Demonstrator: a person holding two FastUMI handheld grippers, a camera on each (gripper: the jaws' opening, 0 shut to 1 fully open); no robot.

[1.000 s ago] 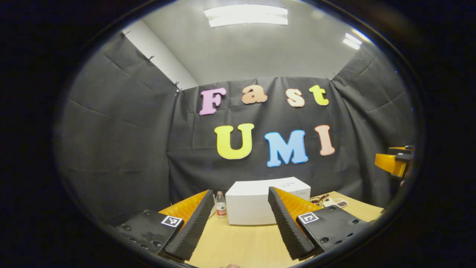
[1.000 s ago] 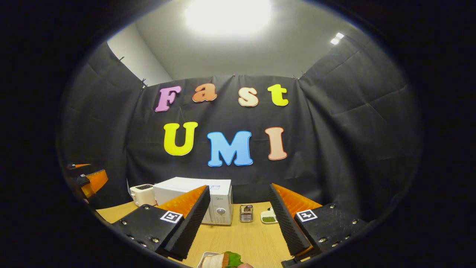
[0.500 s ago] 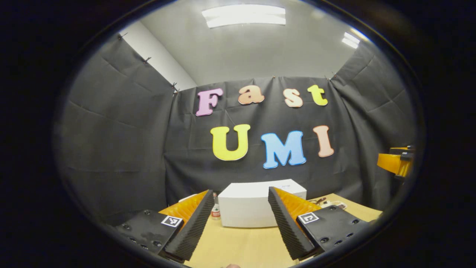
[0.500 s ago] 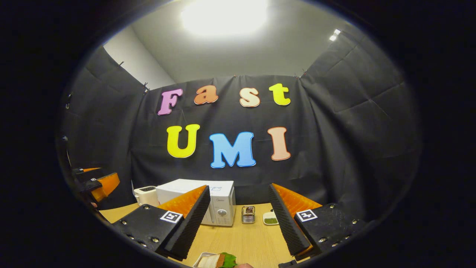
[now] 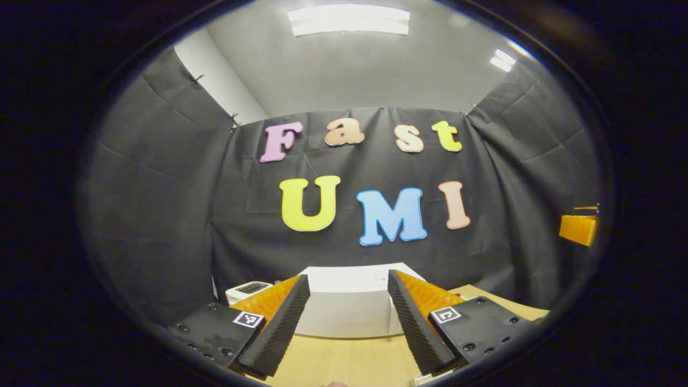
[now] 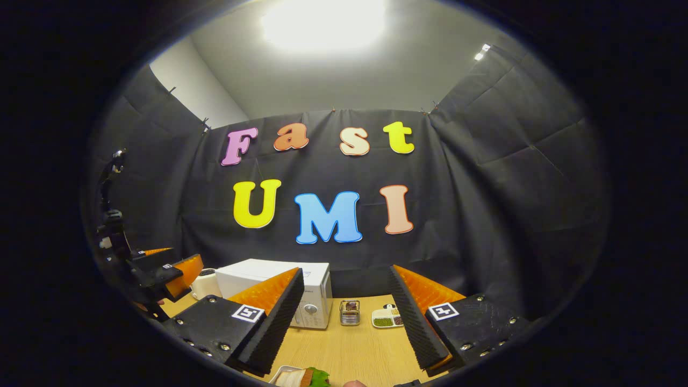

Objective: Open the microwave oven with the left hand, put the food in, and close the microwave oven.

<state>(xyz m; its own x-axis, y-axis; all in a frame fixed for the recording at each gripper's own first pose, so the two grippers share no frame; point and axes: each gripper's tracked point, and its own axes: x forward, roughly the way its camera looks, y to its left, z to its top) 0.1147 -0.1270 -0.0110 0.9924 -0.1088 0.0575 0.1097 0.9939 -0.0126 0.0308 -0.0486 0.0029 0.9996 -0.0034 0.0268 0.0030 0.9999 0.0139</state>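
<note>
Microwave oven [image 5: 349, 303] is seen straight ahead of the left tool [image 5: 348, 317], door closed. Both tools are held spread, gripping nothing; food [image 6: 303, 378] lies on the counter [image 6: 349, 349] just below the right tool [image 6: 346, 322].

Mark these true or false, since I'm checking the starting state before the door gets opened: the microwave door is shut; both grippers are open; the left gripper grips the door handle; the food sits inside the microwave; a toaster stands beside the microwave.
1. The microwave door is shut. True.
2. Both grippers are open. True: the left gripper and right gripper each have their fingers spread with nothing between them.
3. The left gripper grips the door handle. False: it is short of the microwave, touching nothing.
4. The food sits inside the microwave. False: it lies on the table, near the right gripper.
5. A toaster stands beside the microwave. True.
</note>
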